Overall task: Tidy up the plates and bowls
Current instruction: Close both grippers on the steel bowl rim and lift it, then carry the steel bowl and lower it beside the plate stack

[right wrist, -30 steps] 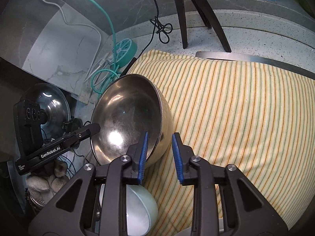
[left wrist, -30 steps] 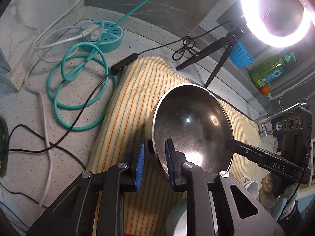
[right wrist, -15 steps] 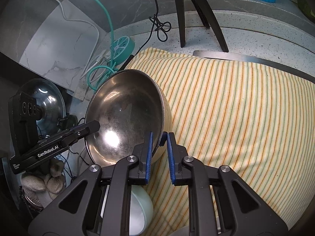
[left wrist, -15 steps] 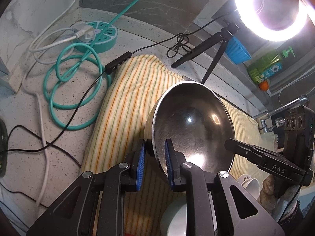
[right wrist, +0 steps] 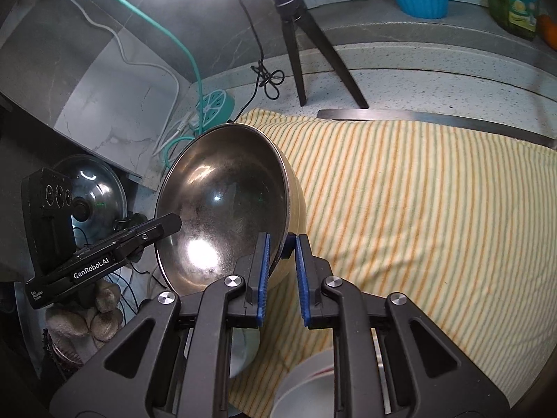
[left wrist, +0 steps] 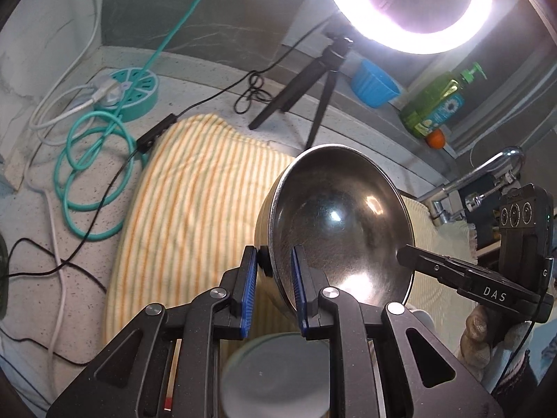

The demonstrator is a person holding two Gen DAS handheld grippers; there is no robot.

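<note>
A pale bowl (left wrist: pixel 278 372) below the left gripper (left wrist: pixel 275 278) is blurred and half hidden by its frame. In the right view a white bowl (right wrist: pixel 306 383) is blurred and cut off by the bottom edge. The ring light (left wrist: pixel 410 3) runs past the top edge.

The metal bowl (left wrist: pixel 334 223) hangs tilted above the striped towel (left wrist: pixel 188 216), its rim clamped between the left tool (left wrist: pixel 275 271) on one side and the right tool (right wrist: pixel 281 261) on the opposite side. The towel lies spread on the surface (left wrist: pixel 216 83). Left of the towel in the left wrist view lie coiled cables (left wrist: pixel 94 174), with a round power strip (left wrist: pixel 134 92) behind them near the wall. Behind the towel stands a tripod (left wrist: pixel 313 80); right of it, on a ledge, sit a ribbed cup (left wrist: pixel 374 83) and then a pump bottle (left wrist: pixel 435 104). A faucet (left wrist: pixel 487 170) stands right of the bowl. Below the tools sits a smaller bowl (left wrist: pixel 278 372). In the right wrist view a pot lid (right wrist: pixel 95 191) lies left of the metal bowl.
</note>
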